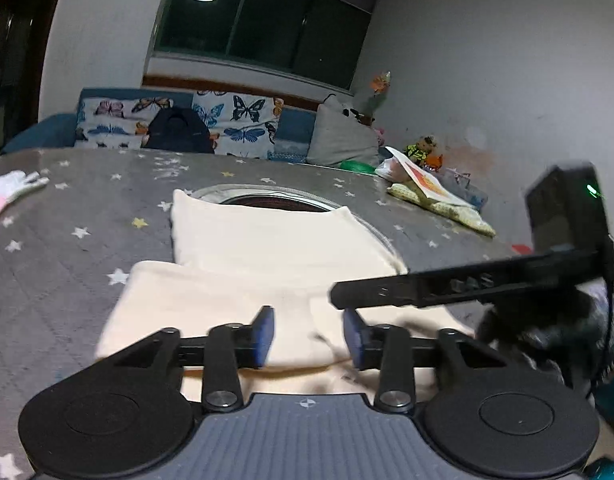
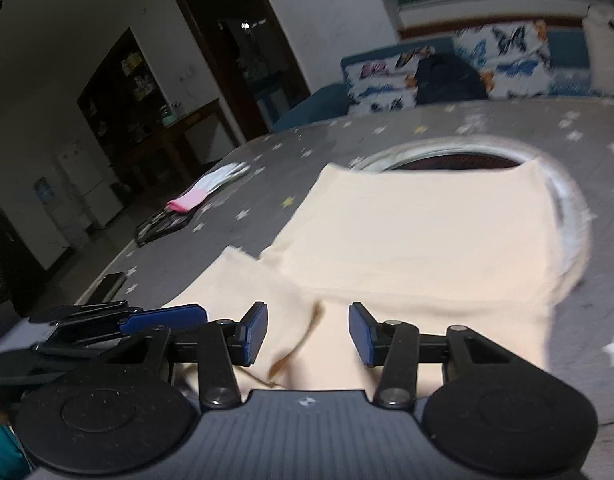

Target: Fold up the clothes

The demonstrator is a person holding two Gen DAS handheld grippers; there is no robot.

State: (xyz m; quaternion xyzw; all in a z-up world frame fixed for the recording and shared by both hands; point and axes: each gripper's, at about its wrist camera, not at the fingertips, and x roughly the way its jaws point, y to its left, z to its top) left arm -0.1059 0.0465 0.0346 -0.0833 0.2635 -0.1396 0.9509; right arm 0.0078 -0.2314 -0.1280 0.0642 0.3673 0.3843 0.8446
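Observation:
A cream garment [image 1: 275,248] lies partly folded on the grey star-patterned cover [image 1: 67,216]; it also shows in the right wrist view [image 2: 419,232]. My left gripper [image 1: 309,334] is open, its blue pads either side of the garment's near edge. My right gripper [image 2: 307,334] is open just above the same near edge. The right gripper's black finger [image 1: 447,286] crosses the left wrist view from the right. The left gripper's blue pad [image 2: 163,318] shows at the left of the right wrist view.
A round opening [image 1: 275,200] in the cover lies under the garment's far end. A white-and-pink glove [image 1: 7,190] lies at the left. Butterfly cushions [image 1: 243,124], a dark bag [image 1: 175,128], toys and a book [image 1: 423,178] stand at the back and right.

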